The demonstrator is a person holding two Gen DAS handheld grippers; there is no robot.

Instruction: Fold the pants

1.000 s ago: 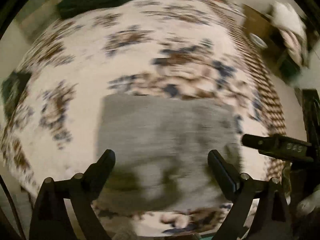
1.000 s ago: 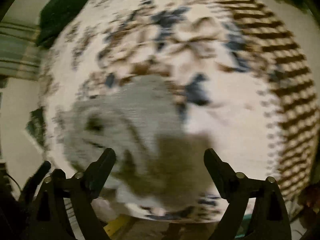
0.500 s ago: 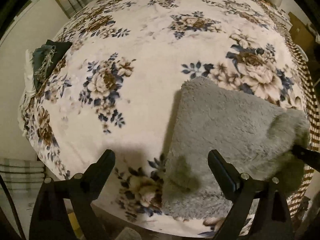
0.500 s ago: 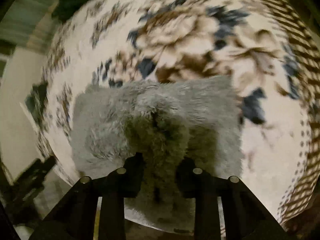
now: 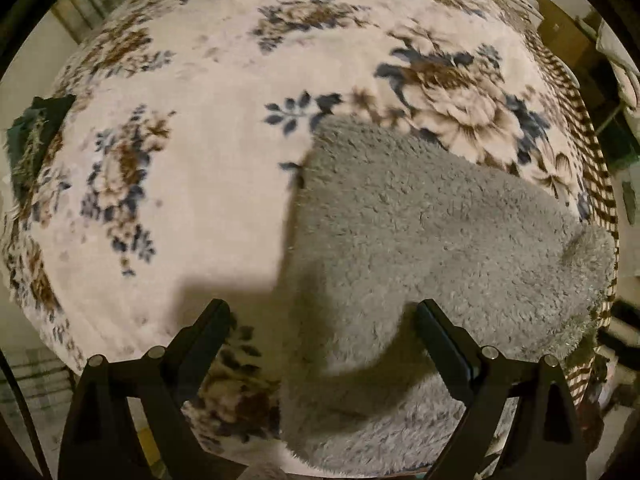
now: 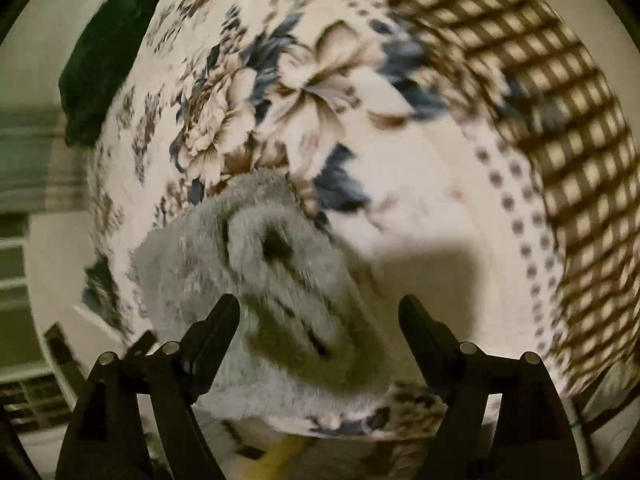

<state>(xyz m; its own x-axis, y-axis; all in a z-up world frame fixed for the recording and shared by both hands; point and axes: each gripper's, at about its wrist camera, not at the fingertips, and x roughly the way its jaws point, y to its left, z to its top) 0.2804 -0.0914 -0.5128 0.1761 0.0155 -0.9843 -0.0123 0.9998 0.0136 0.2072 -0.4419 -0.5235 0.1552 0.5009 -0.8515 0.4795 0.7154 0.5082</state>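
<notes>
The grey fleece pants lay folded into a thick pad on the bed, on a cream floral blanket with blue and brown flowers and a brown checked border. In the left wrist view the pad sat in the lower right part of the blanket, its near edge close to the bed's edge and its far right corner bunched up near the checked border. The left gripper pointed down over the pants' near left edge, its jaws spread wide with nothing pressed between them; the left finger hung over bare blanket, the right one over the fleece. In the right wrist view, which was blurred, the right gripper hung over the rumpled corner of the pants; its jaws were opening, the fleece lying below the gap and free of the pads. A dark green cloth lay at the far end of the bed
</notes>
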